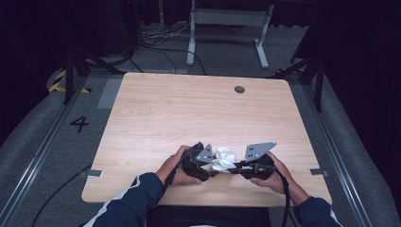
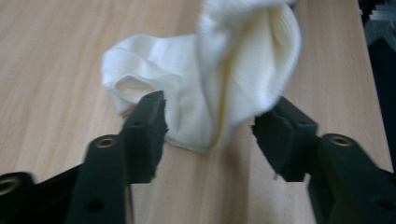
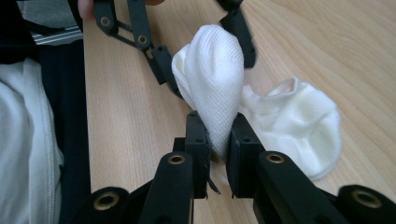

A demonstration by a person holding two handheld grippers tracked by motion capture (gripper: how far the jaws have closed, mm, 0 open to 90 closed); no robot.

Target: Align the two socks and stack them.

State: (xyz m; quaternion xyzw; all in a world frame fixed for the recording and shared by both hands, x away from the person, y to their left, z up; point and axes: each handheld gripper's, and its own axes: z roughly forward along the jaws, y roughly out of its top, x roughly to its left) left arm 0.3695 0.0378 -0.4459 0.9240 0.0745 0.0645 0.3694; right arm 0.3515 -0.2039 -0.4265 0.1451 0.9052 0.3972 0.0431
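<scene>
So the right gripper has its jaws clamped tight on a fold of the white sock. The fabric is pinched right between the two pads and stands up from them in a bunched hump. My guess is it holds that end up so the rest can be folded or paired without the whole thing sliding around.

The left gripper is the opposite story: its jaws stand well apart, one on each side of the sock, and neither pad presses on the cloth. The sock hangs in the gap a bit beyond the tips, closer to the right-hand jaw in that view. Looks like a let-go or a re-grip to me, with the right side keeping hold in the meantime.

Past the raised bit, more white sock cloth lies flat on the surface, touching the lifted part. Could be the other sock of a pair or just the rest of this one, can't tell.

From the high view both hands sit close together near the front edge of the surface, with the white bundle right between the left gripper and the right gripper.
</scene>
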